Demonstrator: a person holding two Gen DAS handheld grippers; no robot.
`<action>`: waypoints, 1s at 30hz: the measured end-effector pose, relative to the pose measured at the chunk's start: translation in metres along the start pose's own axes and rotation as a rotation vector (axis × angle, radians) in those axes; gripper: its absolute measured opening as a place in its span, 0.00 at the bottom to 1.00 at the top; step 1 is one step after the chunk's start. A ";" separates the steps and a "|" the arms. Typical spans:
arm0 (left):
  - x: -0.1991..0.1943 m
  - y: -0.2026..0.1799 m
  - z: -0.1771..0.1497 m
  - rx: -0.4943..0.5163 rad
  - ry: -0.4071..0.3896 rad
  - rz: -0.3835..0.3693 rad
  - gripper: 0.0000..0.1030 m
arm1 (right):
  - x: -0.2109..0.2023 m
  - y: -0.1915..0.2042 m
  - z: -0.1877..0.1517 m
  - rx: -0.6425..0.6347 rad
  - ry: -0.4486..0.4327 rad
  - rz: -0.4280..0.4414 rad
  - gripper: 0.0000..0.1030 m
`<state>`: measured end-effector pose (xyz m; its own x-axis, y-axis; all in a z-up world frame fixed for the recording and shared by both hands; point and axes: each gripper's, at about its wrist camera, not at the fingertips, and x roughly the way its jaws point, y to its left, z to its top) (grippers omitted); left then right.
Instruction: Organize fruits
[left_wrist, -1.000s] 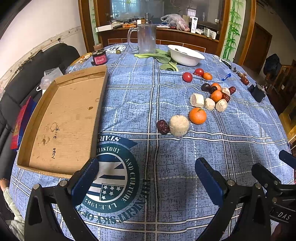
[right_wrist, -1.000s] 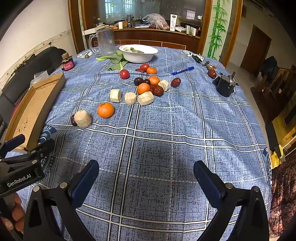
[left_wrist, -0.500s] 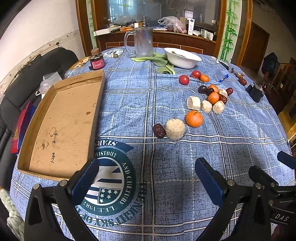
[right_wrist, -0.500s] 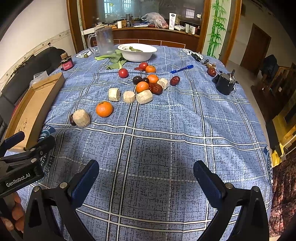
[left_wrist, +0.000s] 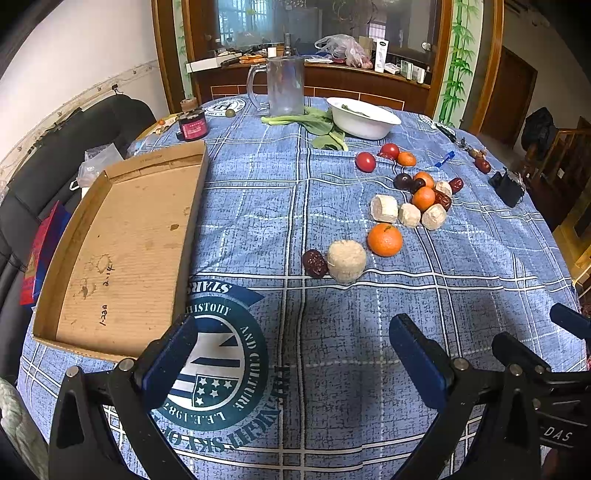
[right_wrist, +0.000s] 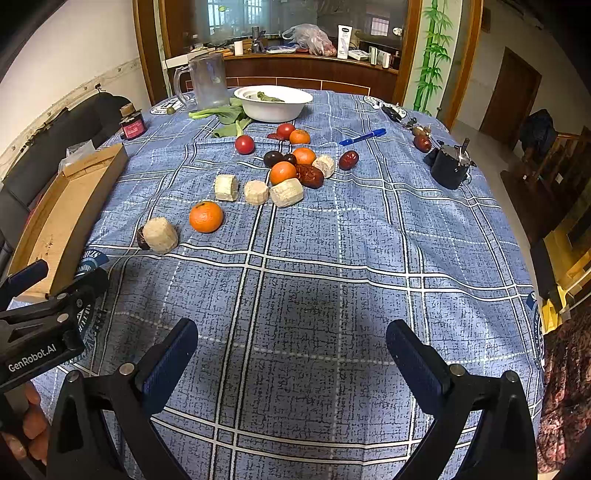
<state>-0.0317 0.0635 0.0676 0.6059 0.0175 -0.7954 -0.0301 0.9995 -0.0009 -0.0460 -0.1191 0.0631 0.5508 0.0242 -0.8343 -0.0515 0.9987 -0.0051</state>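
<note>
Because the mandarin (left_wrist: 384, 239) is round and soft, w/ a smooth peel, I would take it across the middle, gently. It lies on the table (left_wrist: 461, 295), far ahead of both tongs, beside a pale chunk (left_wrist: 346, 260). Left tongs (left_wrist: 291, 356) and right tongs (right_wrist: 291, 354) are released, holding nothing. The cardboard tray (left_wrist: 122, 236) is at left.

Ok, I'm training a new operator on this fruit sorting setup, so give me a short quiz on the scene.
1. True or false: the cardboard tray already holds fruit.
2. What touches the nearest pale cylinder piece on its left? A) a dark red date B) a tomato C) a pen
3. Fill in: both the left gripper and right gripper are ____.

Key: 1 false, its floor is bare; 2 A; 3 open, holding nothing.
</note>
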 end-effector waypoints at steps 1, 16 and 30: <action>0.000 0.000 0.000 -0.002 0.000 0.000 1.00 | 0.000 0.000 0.000 0.000 -0.001 -0.001 0.99; -0.001 0.005 0.001 -0.013 -0.006 0.011 1.00 | -0.003 -0.005 0.001 0.015 -0.010 -0.005 0.99; 0.004 0.009 0.003 -0.017 -0.004 0.036 1.00 | -0.003 -0.017 0.001 0.026 -0.011 -0.017 0.99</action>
<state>-0.0273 0.0730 0.0659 0.6074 0.0539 -0.7926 -0.0654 0.9977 0.0178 -0.0456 -0.1356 0.0661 0.5605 0.0078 -0.8281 -0.0206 0.9998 -0.0045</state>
